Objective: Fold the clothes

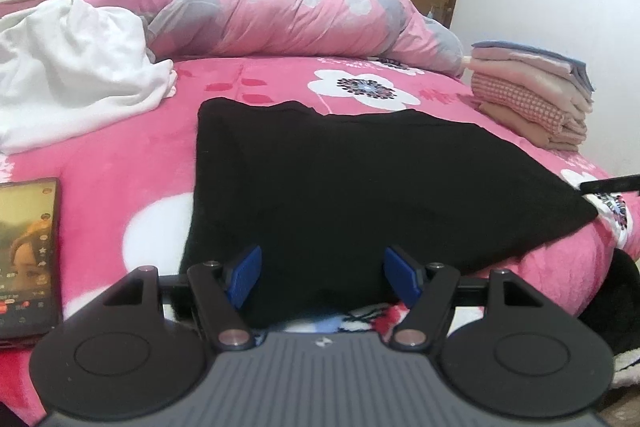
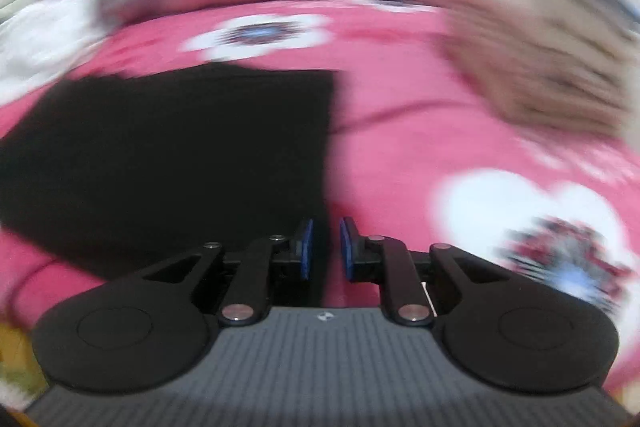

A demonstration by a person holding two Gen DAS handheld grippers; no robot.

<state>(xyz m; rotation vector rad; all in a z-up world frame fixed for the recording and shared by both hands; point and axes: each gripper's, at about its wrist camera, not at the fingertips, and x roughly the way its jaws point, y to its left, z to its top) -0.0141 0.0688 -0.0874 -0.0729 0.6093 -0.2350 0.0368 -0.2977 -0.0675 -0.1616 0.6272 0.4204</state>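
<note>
Left gripper (image 1: 322, 277): jaws spread wide, blue pads (image 1: 244, 277) on either side of the near edge of the black garment (image 1: 340, 187), gripping nothing. Right gripper (image 2: 325, 253): jaws narrowed to a slim gap, nothing visibly between, poised at the garment's right edge in a blurred view. Black garment spread flat on the pink floral blanket (image 1: 120, 163). Beyond: white cloth (image 1: 72, 75) at left, folded stack (image 1: 536, 95) at right, phone (image 1: 26, 259) near left.
</note>
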